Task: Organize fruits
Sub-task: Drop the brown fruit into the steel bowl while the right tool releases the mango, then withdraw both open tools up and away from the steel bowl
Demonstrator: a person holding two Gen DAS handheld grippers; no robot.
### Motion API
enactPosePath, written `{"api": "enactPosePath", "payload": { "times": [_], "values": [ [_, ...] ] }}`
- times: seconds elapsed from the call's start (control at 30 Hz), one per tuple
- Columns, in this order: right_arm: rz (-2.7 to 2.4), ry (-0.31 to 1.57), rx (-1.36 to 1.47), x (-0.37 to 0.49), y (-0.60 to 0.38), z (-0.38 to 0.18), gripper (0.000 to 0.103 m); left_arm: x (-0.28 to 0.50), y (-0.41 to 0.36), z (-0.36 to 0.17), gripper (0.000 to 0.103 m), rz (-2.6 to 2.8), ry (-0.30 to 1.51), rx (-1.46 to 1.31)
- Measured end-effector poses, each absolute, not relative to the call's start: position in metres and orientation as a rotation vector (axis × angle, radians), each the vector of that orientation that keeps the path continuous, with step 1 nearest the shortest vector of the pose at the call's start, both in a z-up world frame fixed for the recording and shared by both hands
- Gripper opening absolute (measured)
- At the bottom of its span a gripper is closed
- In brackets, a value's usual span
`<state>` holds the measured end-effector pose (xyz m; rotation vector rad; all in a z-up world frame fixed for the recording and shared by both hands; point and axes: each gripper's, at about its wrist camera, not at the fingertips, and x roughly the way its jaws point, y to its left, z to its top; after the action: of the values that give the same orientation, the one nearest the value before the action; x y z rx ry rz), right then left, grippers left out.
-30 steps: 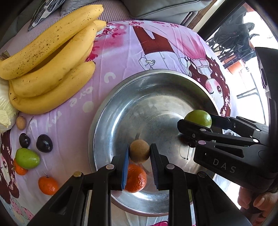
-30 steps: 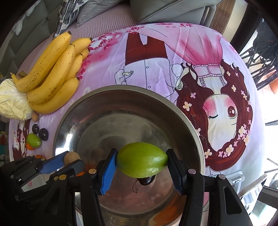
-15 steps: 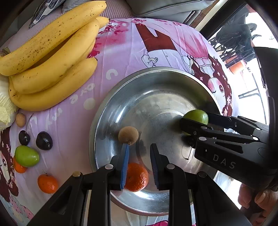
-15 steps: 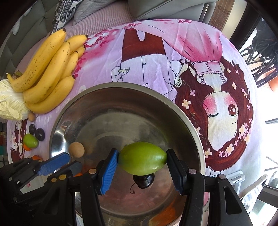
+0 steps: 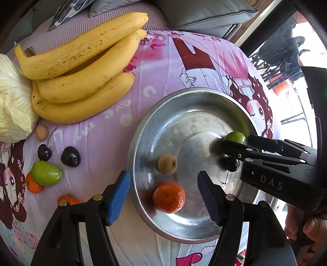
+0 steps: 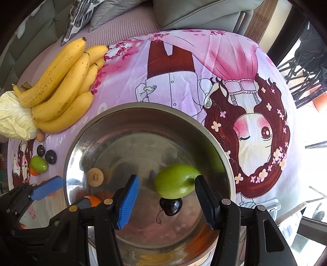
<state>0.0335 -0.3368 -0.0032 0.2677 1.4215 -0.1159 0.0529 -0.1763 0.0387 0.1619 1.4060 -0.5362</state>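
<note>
Pink cartoon-print cloth [image 6: 184, 86] covers the surface, grey cushions [image 6: 194, 14] behind it.
Both grippers are spread apart over the steel bowl [image 5: 155, 124]. The left gripper [image 5: 163, 196] frames a mandarin [image 5: 169, 197], with a brown longan [image 5: 167, 163] just beyond. The right gripper [image 6: 166, 201] has a green fruit [image 6: 175, 181] against its right pad, clear of the left pad, above a dark cherry [image 6: 171, 206]. At far left lie bananas [image 5: 81, 67] and cabbage [image 5: 12, 102]. Only the left wrist view shows the loose mandarins [image 5: 33, 184] clearly.
</note>
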Motion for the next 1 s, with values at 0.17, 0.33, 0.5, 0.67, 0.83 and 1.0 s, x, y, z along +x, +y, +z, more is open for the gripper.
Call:
{"api": "enactPosePath", "payload": {
  "times": [0.17,0.33,0.5,0.67,0.83,1.0],
  "values": [
    [-0.111,1.428,0.252,0.03,-0.329,-0.001,0.069,0.057,-0.152,0.037,0.08,-0.472,1.402,0.136],
    [-0.086,1.449,0.236,0.027,-0.317,-0.004,0.082,0.062,-0.127,0.029,0.087,-0.399,1.413,0.109],
    [-0.071,1.462,0.229,0.024,-0.307,-0.007,0.082,0.063,-0.105,0.024,0.09,-0.343,1.409,0.101],
    [-0.065,1.462,0.22,0.023,-0.299,-0.007,0.103,0.063,-0.09,0.023,0.094,-0.314,1.387,0.094],
    [-0.063,1.473,0.204,0.024,-0.283,-0.01,0.103,0.062,-0.079,0.024,0.095,-0.299,1.374,0.089],
    [-0.056,1.479,0.181,0.024,-0.273,-0.008,0.103,0.057,-0.066,0.03,0.095,-0.299,1.346,0.085]
  ]
}}
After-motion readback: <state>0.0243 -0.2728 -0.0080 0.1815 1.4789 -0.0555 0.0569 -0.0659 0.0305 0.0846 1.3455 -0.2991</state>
